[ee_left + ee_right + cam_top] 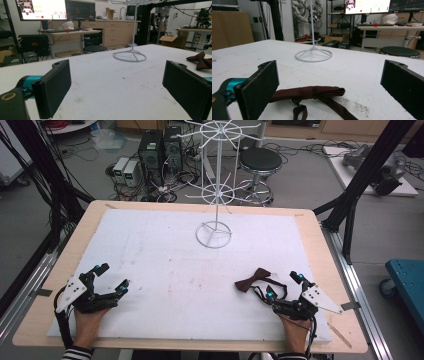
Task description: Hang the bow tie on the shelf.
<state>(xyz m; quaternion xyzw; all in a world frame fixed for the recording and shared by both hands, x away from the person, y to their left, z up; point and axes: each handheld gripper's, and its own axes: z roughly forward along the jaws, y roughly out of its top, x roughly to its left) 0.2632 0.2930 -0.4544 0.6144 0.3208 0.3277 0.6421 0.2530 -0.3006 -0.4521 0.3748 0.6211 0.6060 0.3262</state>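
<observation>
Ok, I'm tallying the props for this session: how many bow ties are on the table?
1. A dark red bow tie lies on the white mat, just ahead of the open right gripper. Its strap trails toward that gripper.

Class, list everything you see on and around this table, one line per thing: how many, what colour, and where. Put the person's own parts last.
bow tie: one, dark brown, strap attached, on the white sheet in front of the right gripper
wire stand: one, white, upright at the far middle of the sheet
sheet: one, white, covering the tabletop
table: one, light wood
stool: one, black seat, on the floor beyond the table
computer towers: two, black, on the floor beyond the table
left gripper: one, black, jaws open, near left of the sheet
right gripper: one, black, jaws open, near right
hands: two, one on each gripper
</observation>
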